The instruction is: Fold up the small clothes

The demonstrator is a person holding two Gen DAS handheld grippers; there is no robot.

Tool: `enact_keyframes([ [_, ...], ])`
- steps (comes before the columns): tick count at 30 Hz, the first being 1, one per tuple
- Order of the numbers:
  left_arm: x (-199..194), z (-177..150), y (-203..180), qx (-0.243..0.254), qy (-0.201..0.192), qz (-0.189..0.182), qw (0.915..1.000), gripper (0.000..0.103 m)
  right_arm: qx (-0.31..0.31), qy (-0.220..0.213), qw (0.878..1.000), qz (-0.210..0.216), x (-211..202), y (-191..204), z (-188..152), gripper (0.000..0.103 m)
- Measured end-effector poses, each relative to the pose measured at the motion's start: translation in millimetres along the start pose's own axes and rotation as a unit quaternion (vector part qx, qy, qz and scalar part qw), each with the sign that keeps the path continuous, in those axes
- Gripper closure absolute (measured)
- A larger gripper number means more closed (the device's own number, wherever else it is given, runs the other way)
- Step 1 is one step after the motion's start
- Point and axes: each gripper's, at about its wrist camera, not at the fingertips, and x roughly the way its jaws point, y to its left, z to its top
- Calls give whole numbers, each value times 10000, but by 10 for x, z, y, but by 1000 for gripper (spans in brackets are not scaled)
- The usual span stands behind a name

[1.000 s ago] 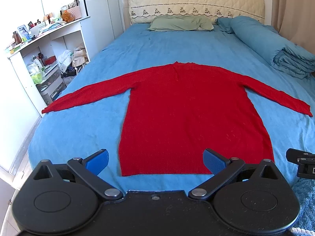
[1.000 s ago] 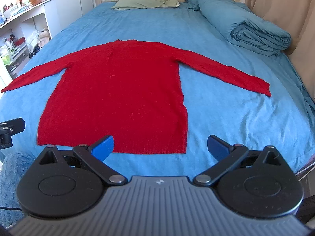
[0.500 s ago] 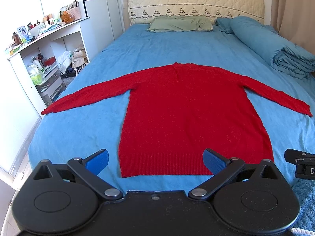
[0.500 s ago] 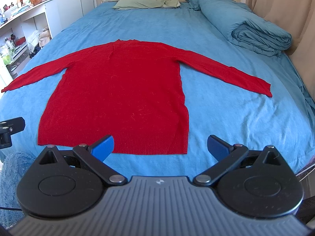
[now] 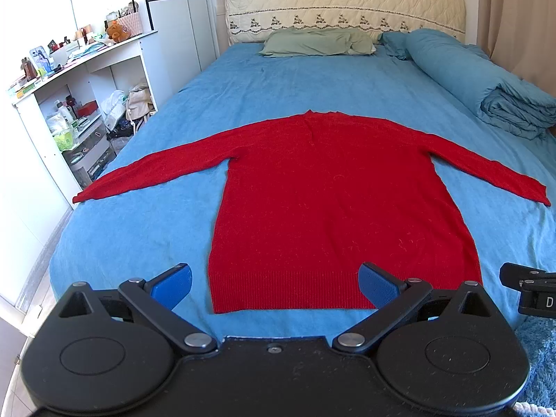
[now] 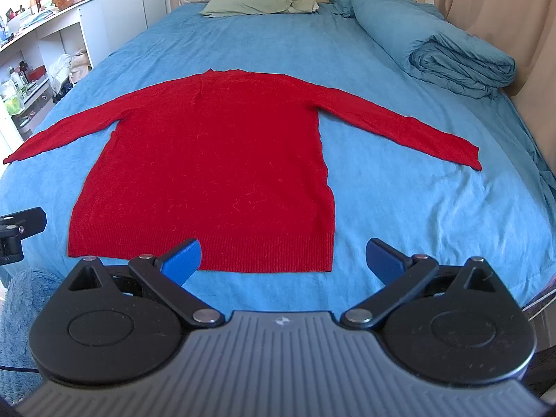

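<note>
A red long-sleeved sweater (image 5: 333, 201) lies flat on the blue bed (image 5: 139, 236), hem toward me, neck away, both sleeves spread out to the sides. It also shows in the right wrist view (image 6: 215, 160). My left gripper (image 5: 274, 286) is open and empty, hovering just in front of the hem near its left corner. My right gripper (image 6: 283, 259) is open and empty, hovering in front of the hem near its right corner. Neither gripper touches the sweater.
A folded blue duvet (image 5: 493, 83) lies along the right side of the bed, a green pillow (image 5: 316, 41) at the headboard. White shelves with clutter (image 5: 69, 104) stand left of the bed. A curtain (image 6: 504, 10) hangs on the right.
Both grippers have crept slightly toward the hem; the sweater has not moved and both grippers stay open.
</note>
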Motion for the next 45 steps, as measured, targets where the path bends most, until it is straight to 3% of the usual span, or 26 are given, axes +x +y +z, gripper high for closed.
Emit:
enact_keyframes([
  [39,-47,-9,8,35,-69,0,10000,0,8,-33,10000,15,-47,18,27,0],
  [45,-56,148,-25,29,-174,-117,9998,0,86,-50,10000,7,-68,-29,53,0],
])
